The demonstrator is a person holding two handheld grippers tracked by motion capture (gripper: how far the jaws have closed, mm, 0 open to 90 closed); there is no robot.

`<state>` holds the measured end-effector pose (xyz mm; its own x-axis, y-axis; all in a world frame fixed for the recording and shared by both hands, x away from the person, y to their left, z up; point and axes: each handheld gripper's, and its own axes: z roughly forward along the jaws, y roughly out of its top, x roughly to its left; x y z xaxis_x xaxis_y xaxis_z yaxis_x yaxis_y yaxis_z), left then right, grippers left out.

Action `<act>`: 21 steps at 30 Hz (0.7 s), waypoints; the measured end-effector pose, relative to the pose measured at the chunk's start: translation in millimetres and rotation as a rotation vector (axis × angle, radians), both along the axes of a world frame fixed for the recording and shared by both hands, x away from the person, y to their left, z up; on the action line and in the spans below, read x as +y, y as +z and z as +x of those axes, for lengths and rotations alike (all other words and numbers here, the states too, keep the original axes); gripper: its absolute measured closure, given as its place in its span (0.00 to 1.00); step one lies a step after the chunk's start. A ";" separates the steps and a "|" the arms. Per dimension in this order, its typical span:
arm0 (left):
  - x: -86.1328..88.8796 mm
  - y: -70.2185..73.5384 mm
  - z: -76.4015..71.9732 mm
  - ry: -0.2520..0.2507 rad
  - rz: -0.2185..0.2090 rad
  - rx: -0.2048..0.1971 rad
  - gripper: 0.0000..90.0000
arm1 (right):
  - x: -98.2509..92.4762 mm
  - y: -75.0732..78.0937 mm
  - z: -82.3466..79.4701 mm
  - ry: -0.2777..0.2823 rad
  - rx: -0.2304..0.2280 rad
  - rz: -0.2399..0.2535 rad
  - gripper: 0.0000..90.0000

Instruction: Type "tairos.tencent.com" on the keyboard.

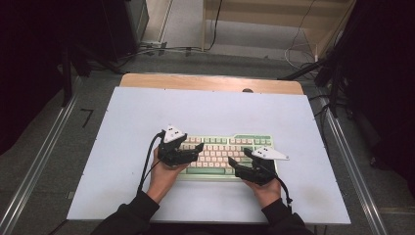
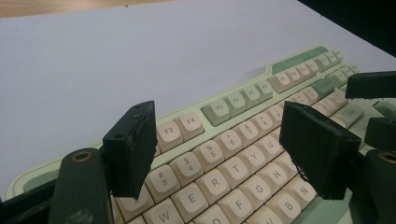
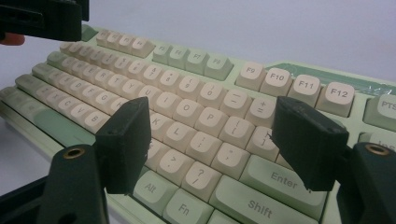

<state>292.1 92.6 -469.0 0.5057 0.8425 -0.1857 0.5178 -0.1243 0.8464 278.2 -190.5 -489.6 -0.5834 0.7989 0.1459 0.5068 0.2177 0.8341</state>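
A green keyboard (image 1: 220, 147) with cream keycaps lies on the white sheet, near the front middle. My left gripper (image 1: 197, 151) is over its left half, jaws pointing right. In the left gripper view the left gripper (image 2: 219, 144) stands open above the number and letter rows of the keyboard (image 2: 261, 121), nothing between its pads. My right gripper (image 1: 238, 156) is over the right half. In the right gripper view the right gripper (image 3: 212, 135) is open above the keyboard (image 3: 187, 93) near the L and semicolon keys. I cannot tell if either touches the keys.
The white sheet (image 1: 147, 122) covers a wooden table whose far edge (image 1: 195, 81) shows. Metal rails (image 1: 44, 152) run along both sides on the floor. Cables (image 1: 298, 49) and dark stands lie beyond the table. A hand and dark sleeve hold each gripper.
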 end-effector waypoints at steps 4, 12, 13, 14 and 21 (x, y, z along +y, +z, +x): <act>-0.3 -0.3 -0.2 -0.002 0.003 0.001 0.32 | 0.0 -0.3 0.3 0.002 0.000 0.000 0.29; 5.0 -0.1 -3.6 -0.001 -0.014 -0.012 0.96 | -0.1 -0.3 0.2 0.002 -0.001 -0.001 0.29; 5.5 -0.3 -3.2 -0.011 -0.019 -0.002 1.00 | 0.0 -0.3 0.2 0.001 -0.001 -0.001 0.29; 5.5 -0.8 -3.0 -0.017 -0.011 0.007 1.00 | 0.0 -0.3 0.1 0.001 -0.001 -0.001 0.29; 7.0 -7.1 -2.6 -0.019 0.023 0.041 1.00 | 0.2 0.1 -0.4 0.002 -0.001 -0.001 0.29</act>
